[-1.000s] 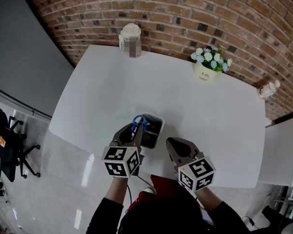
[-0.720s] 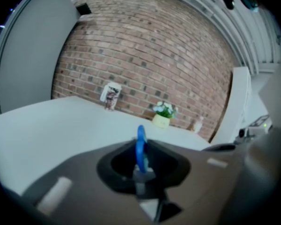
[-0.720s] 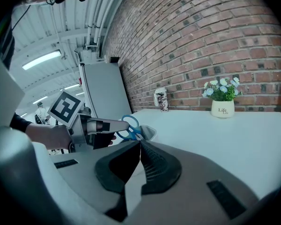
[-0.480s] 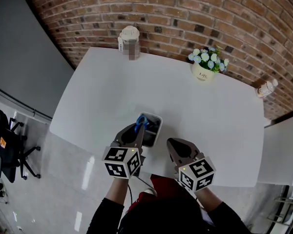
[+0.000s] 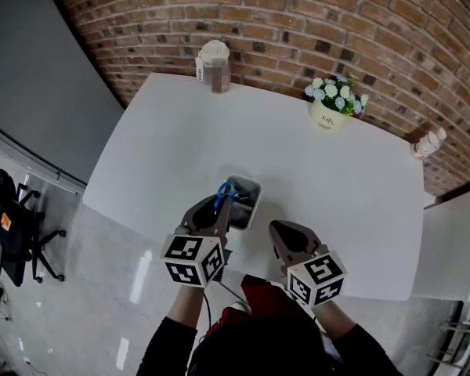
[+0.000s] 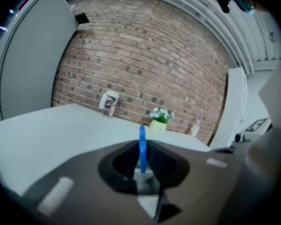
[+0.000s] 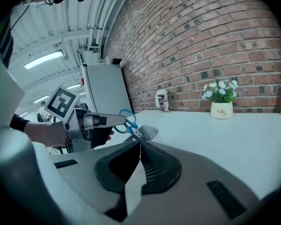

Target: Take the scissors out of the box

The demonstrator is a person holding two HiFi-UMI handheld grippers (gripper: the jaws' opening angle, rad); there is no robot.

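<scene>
1. The left tool [image 5: 222,210] has its jaws pinched narrow on the handle loop of the blue-handled metal scissors [image 5: 224,192]. The jaws have just been closing, and the left gripper view shows the blue loop upright between the pads, gripped
2. The scissors hang from that grip over the near left rim of the small grey open-topped rectangular box [image 5: 253,185]. In the right gripper view the blades slant down toward the box mouth, so I judge the tips are not yet clear of it
3. The right tool [image 5: 287,240] hovers just beside the box, on its right, jaws together with nothing between them, touching neither box nor scissors
4. The box sits on the white bench [image 5: 180,147] near its front edge, well apart from the cream flower pot [image 5: 330,114] and the lidded jar [image 5: 213,63] by the brick wall
5. The step in hand is the lift-out, with the grip made. The next move calls for a pull up and back until the tips pass the rim, with a firm squeeze, since a thin loop may swivel. The light box may drag along, so the right tool could steady it
</scene>
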